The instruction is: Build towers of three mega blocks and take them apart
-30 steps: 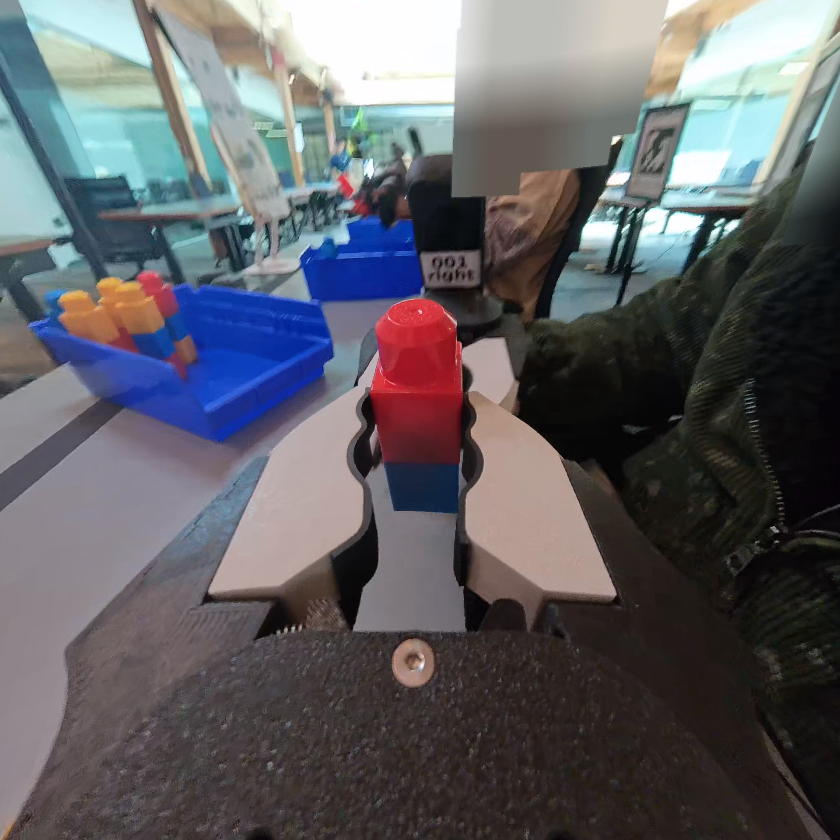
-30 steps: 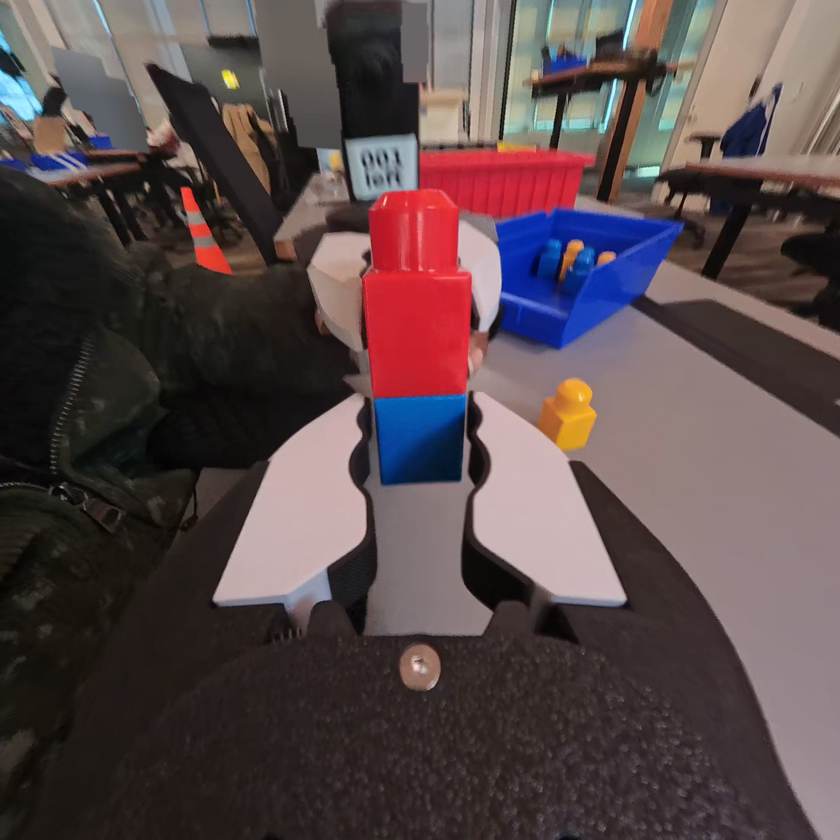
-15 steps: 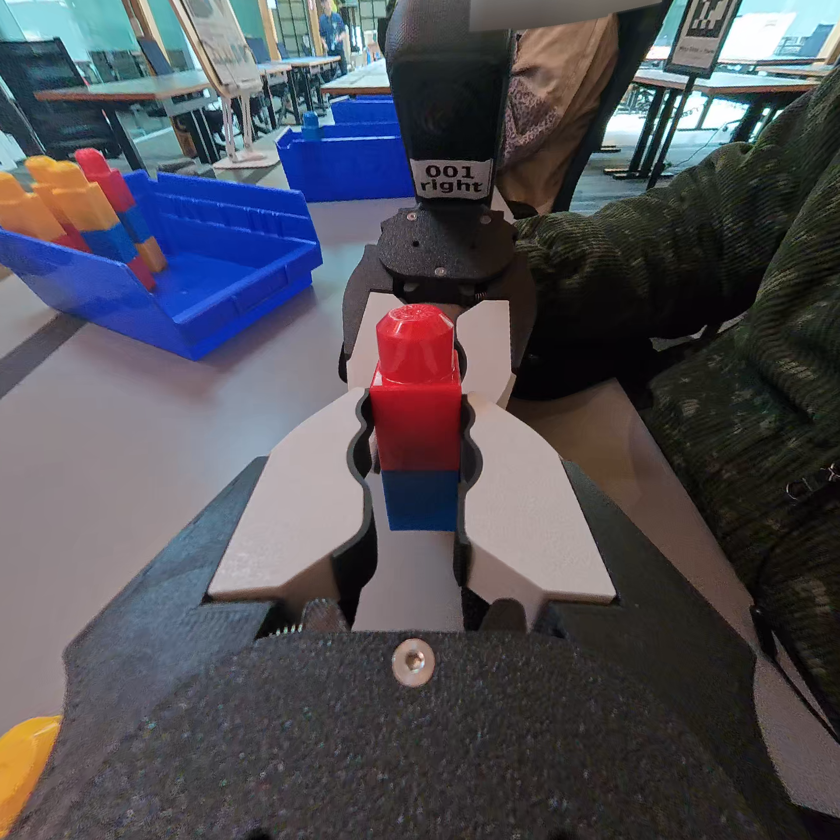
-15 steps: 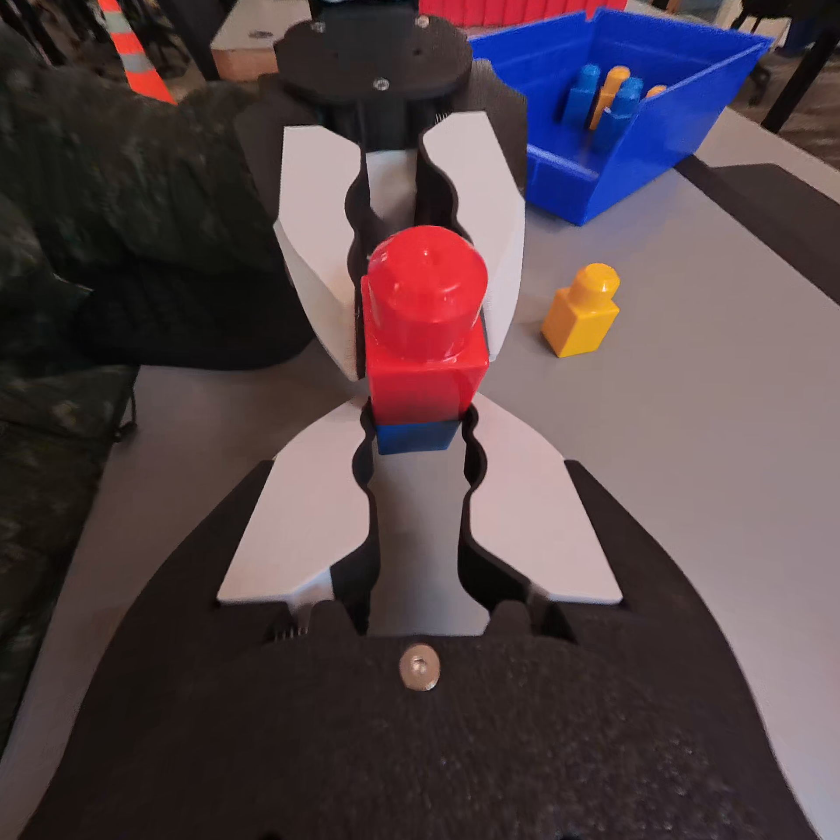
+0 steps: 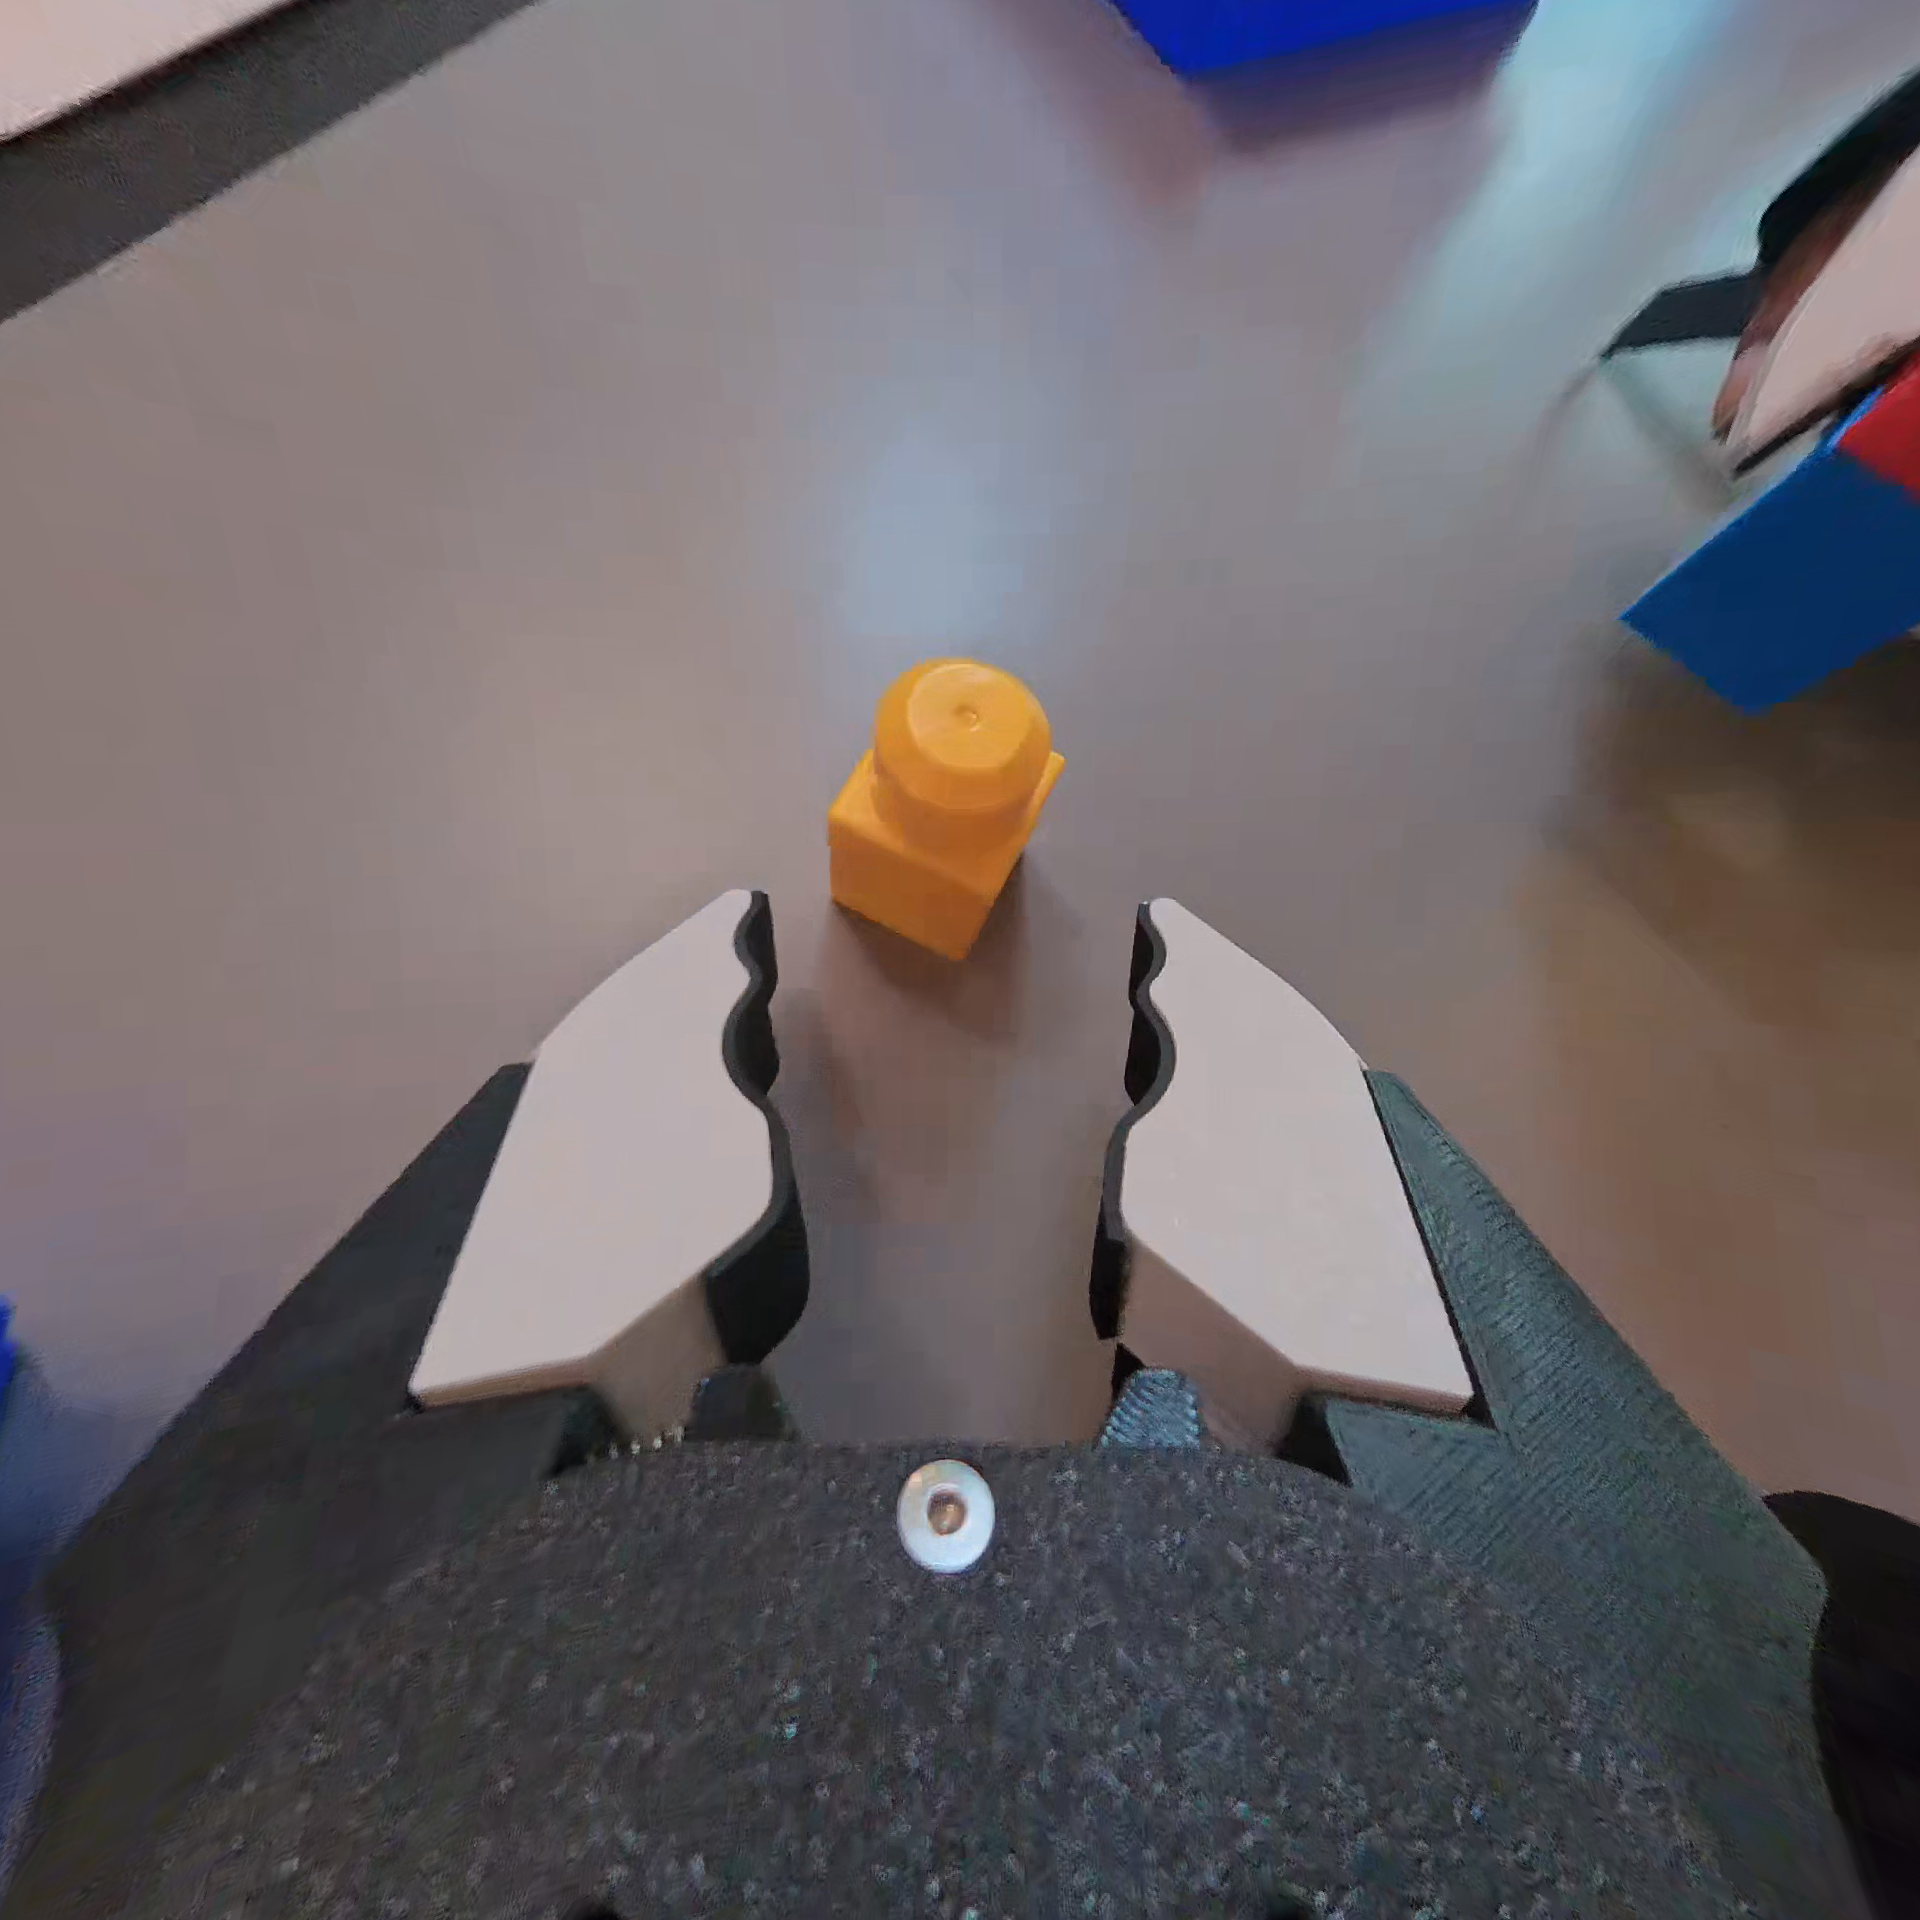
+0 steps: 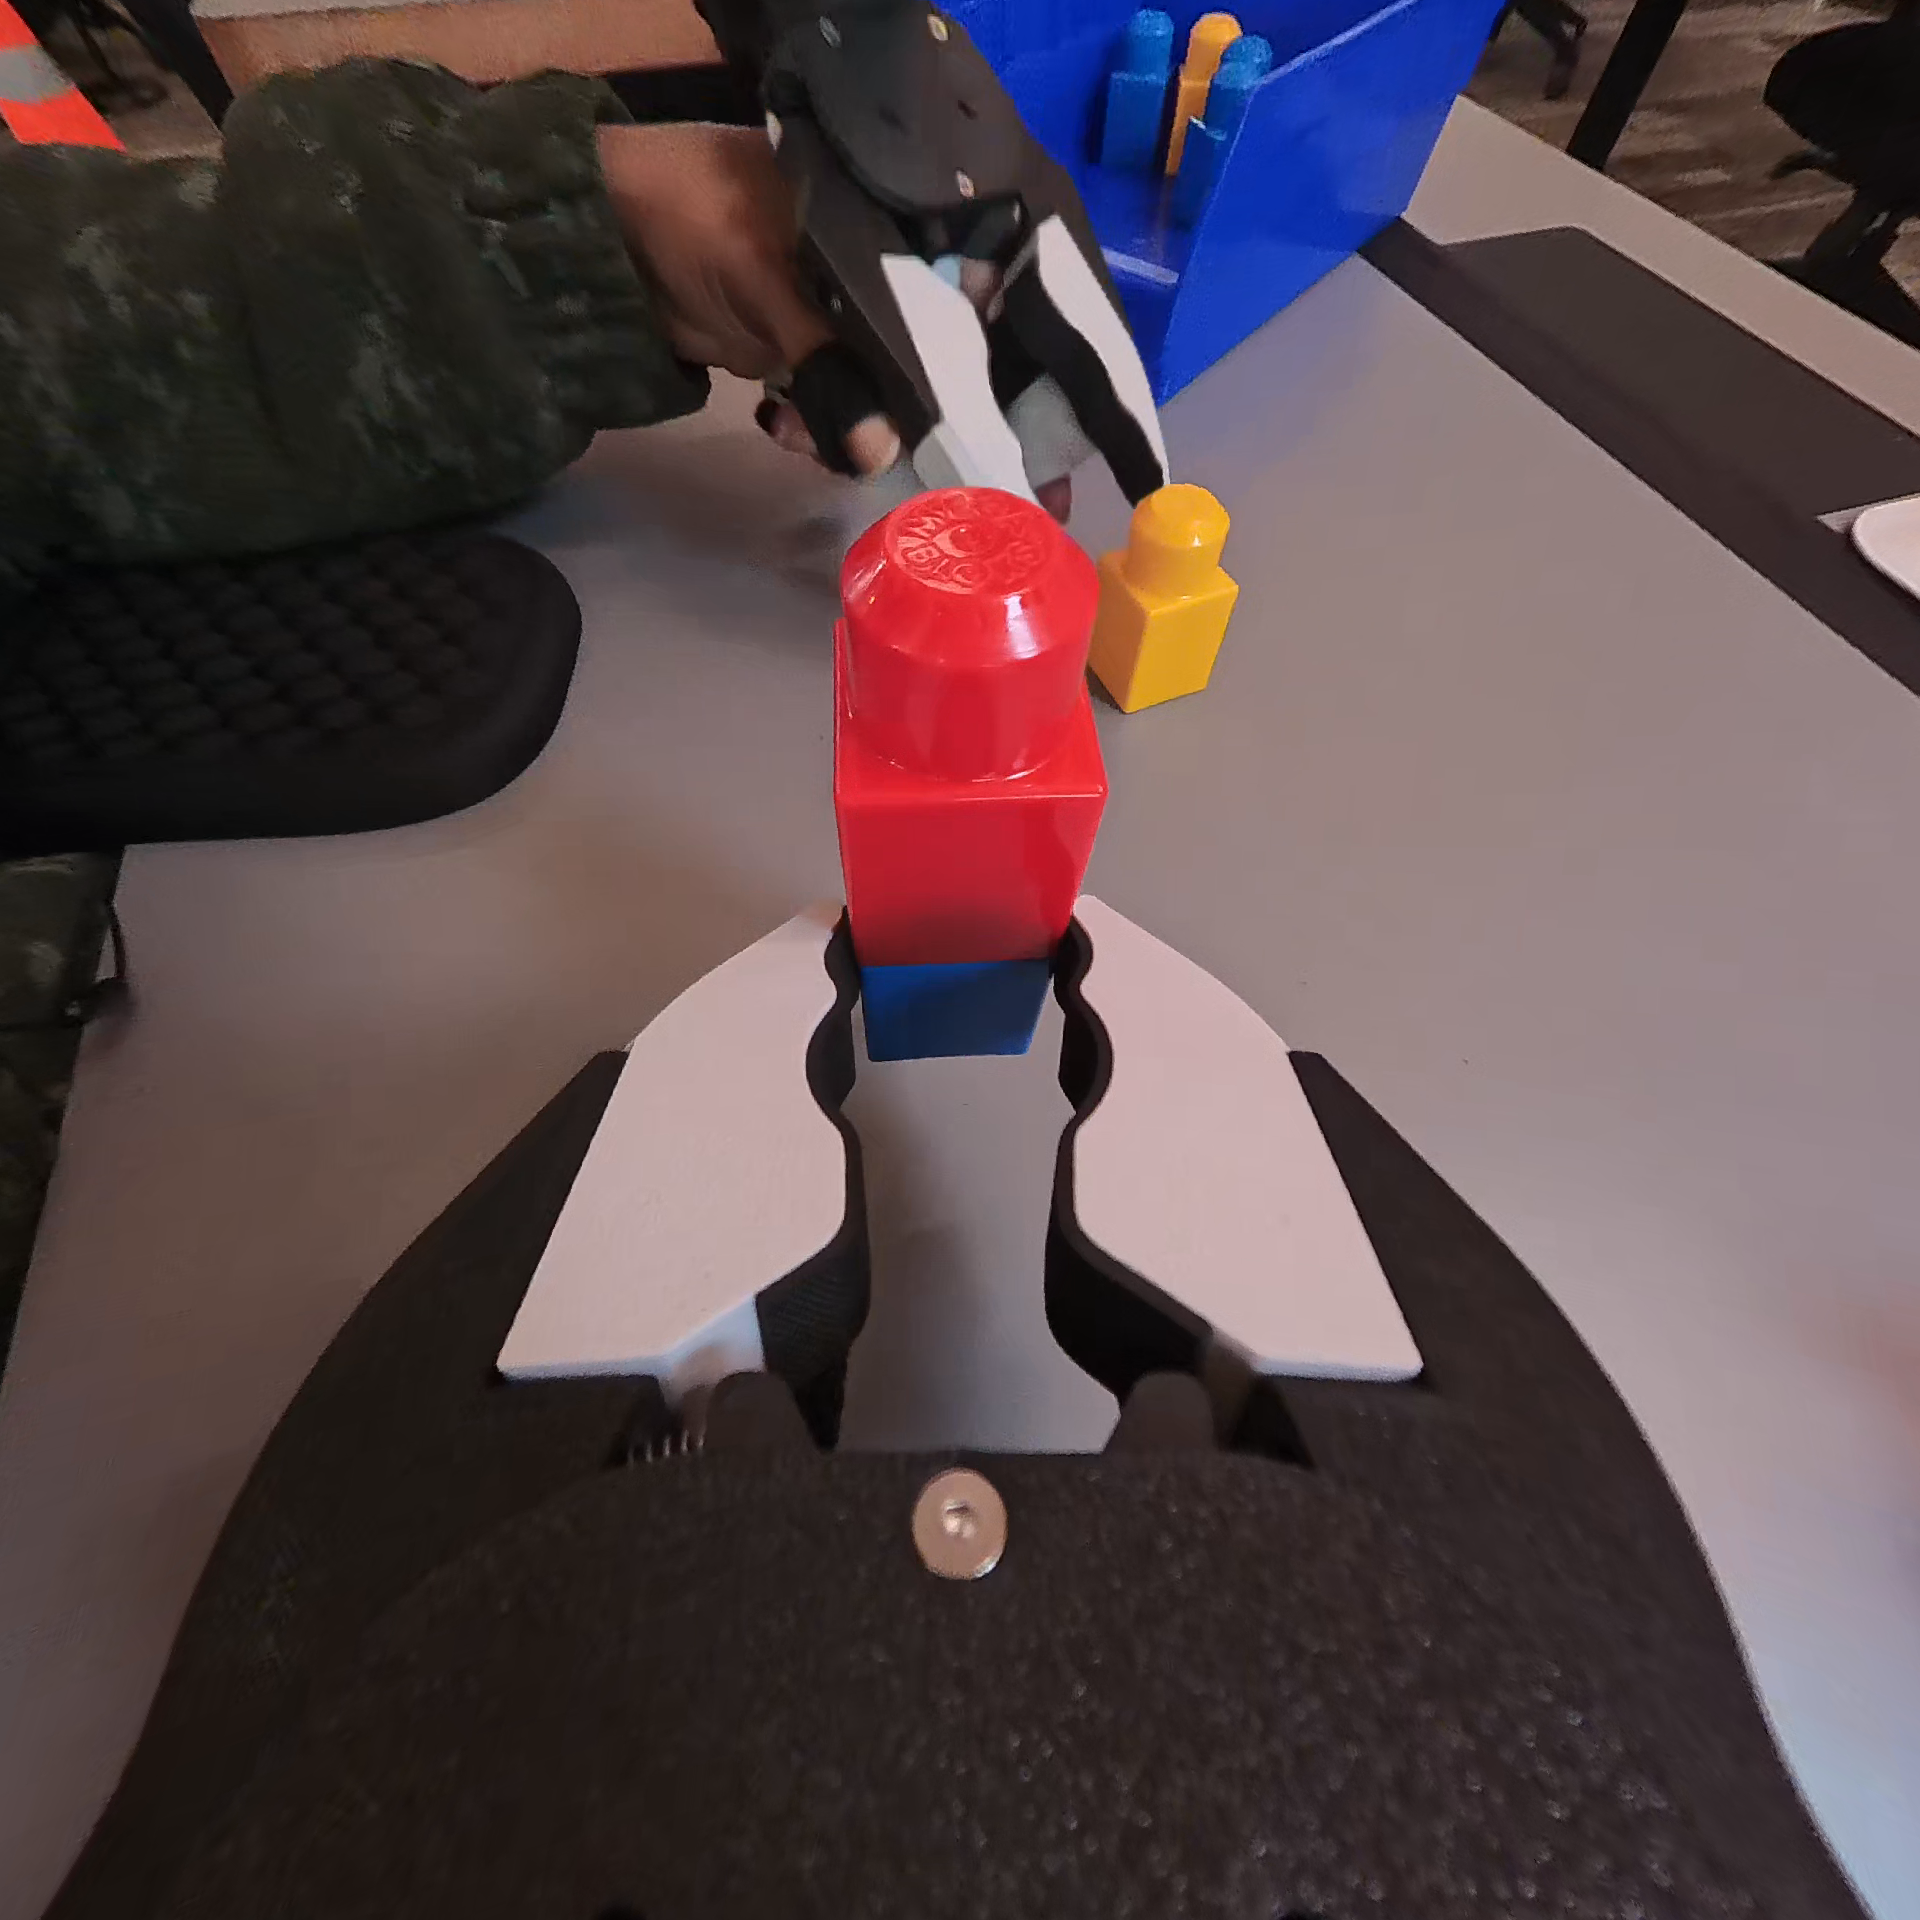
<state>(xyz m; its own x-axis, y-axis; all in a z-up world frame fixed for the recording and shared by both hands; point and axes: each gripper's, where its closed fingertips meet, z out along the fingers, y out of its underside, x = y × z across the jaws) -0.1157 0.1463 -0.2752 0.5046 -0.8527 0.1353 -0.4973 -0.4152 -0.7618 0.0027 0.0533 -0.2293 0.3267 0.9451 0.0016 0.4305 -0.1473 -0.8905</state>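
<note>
My right gripper (image 6: 956,920) is shut on a blue block (image 6: 948,1010) that carries a red block (image 6: 966,748) on top; it holds this two-block stack upright over the grey table (image 6: 1455,935). A yellow block (image 5: 945,810) stands alone on the table. My left gripper (image 5: 948,909) is open and empty, pointing down with the yellow block just ahead of its fingertips. In the right wrist view, the left gripper (image 6: 1044,468) hovers just behind the yellow block (image 6: 1164,613). The stack (image 5: 1808,561) shows blurred at the right edge of the left wrist view.
A blue bin (image 6: 1299,177) with several blue and yellow blocks stands at the back right of the table; its corner (image 5: 1320,31) shows in the left wrist view. A black mesh pad (image 6: 260,675) and a green sleeve (image 6: 312,312) lie at the left.
My left gripper has let go of the red block, opened and swung over and down to the yellow block. My right gripper still holds the red-on-blue stack.
</note>
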